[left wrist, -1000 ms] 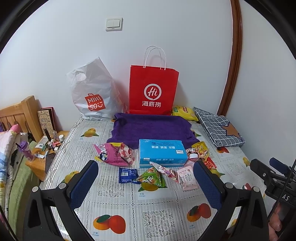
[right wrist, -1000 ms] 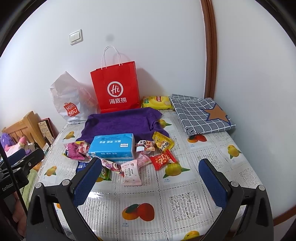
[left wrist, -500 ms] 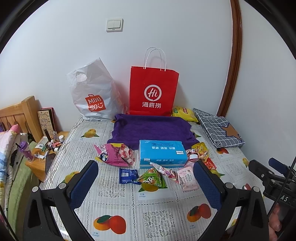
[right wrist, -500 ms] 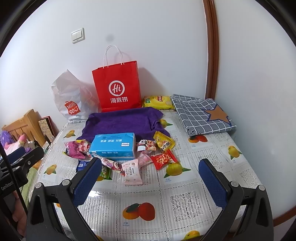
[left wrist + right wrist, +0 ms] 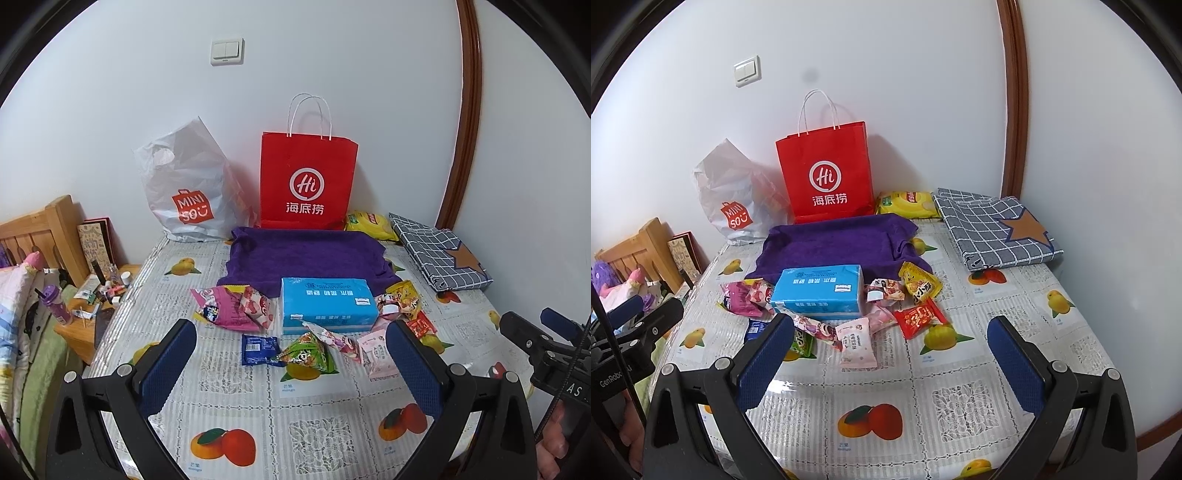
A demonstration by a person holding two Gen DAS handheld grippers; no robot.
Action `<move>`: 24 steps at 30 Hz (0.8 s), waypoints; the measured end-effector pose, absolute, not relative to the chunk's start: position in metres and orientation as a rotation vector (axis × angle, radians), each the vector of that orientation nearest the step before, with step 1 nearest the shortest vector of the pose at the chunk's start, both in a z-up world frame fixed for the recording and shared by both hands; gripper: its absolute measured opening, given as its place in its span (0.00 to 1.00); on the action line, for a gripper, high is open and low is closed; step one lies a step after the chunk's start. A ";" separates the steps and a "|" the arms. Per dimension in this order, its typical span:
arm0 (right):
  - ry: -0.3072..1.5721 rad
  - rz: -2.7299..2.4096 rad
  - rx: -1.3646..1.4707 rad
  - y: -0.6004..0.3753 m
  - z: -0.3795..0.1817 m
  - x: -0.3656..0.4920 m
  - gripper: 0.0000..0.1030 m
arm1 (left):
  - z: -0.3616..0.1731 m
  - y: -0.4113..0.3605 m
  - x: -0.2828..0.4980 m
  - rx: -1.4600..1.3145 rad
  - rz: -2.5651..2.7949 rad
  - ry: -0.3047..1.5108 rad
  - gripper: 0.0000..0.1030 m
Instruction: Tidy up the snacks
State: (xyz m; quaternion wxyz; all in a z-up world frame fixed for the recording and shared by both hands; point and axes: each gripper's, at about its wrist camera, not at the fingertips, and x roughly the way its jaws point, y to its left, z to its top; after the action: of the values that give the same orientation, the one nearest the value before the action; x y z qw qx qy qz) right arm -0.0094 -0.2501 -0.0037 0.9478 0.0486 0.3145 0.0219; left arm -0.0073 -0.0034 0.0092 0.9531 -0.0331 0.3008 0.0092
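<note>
A: Biggest first?
B: Desk (image 5: 295,417) w/ fruit-print cover fills the lower half of both views. At its far edge, approx 12 o'clock, a red paper bag (image 5: 308,181) stands upright against the wall; a white Miniso bag (image 5: 188,192) leans just beside it at 11. Purple towel (image 5: 306,254) lies flat in front of the red bag.
A: And at 2 o'clock?
B: Folded checked cloth (image 5: 993,225) w/ a star patch; a yellow chip bag (image 5: 908,203) sits between it and the red bag.
A: Snacks?
B: Heaped mid-desk around a blue tissue box (image 5: 327,301): pink bag (image 5: 225,306) touching its 9 o'clock side, green packet (image 5: 308,354) and dark blue packet (image 5: 258,349) at 6–7, pale pink packet (image 5: 857,343) at 5, red packet (image 5: 919,319) and yellow packet (image 5: 918,282) at 3–4.
A: Grippers?
B: Left gripper (image 5: 291,365) and right gripper (image 5: 892,360) hover near the desk's front edge, jaws spread wide, nothing held.
</note>
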 end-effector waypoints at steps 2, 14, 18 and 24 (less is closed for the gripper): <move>0.641 0.048 0.103 -0.250 -0.004 -0.009 1.00 | 0.009 -0.003 -0.007 -0.074 0.013 0.611 1.00; 0.634 0.049 0.098 -0.250 -0.004 -0.010 1.00 | 0.004 -0.004 -0.010 -0.062 0.010 0.611 1.00; 0.631 0.033 0.101 -0.251 -0.006 -0.008 1.00 | 0.002 -0.004 -0.011 -0.058 0.013 0.614 1.00; 0.643 0.021 0.082 -0.251 -0.009 0.000 1.00 | -0.002 -0.001 -0.004 -0.029 0.045 0.635 1.00</move>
State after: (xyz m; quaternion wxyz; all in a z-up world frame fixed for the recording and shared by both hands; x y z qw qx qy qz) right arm 0.0004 -0.2507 -0.0091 0.9479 0.0405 0.3157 0.0102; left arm -0.0041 -0.0012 -0.0023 0.9497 -0.0145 0.3120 0.0221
